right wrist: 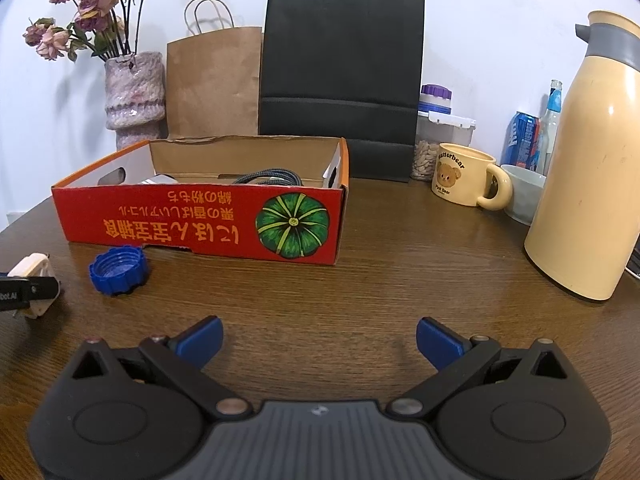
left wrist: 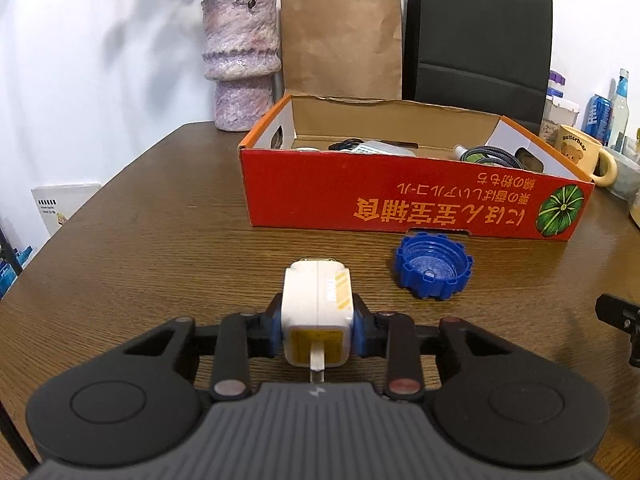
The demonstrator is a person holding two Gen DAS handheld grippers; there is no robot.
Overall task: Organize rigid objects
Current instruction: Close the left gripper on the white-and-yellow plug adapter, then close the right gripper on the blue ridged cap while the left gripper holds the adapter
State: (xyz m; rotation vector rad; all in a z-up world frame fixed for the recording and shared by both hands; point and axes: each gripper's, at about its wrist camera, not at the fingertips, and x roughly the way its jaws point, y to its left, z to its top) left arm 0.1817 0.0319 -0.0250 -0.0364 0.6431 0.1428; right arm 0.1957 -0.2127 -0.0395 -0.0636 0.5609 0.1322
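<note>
A white and yellow charger plug [left wrist: 316, 304] lies on the wooden table, and my left gripper [left wrist: 318, 334] is shut on it, blue pads pressed to both of its sides. The right wrist view shows the same charger plug [right wrist: 34, 268] at the far left, with the left gripper's finger [right wrist: 24, 294] across it. A blue ribbed bottle cap [left wrist: 434, 270] lies open side up just right of the plug, also seen as the cap [right wrist: 118, 270] in front of the box. The red cardboard box [left wrist: 400, 200] holds cables. My right gripper [right wrist: 318, 340] stands open over bare table.
A purple vase [left wrist: 240, 60] with dried flowers, a brown paper bag [left wrist: 340, 40] and a black bag [right wrist: 340, 80] stand behind the box. A bear mug [right wrist: 464, 180], a bowl [right wrist: 524, 196], a cream thermos jug [right wrist: 588, 168], a jar and bottles crowd the right side.
</note>
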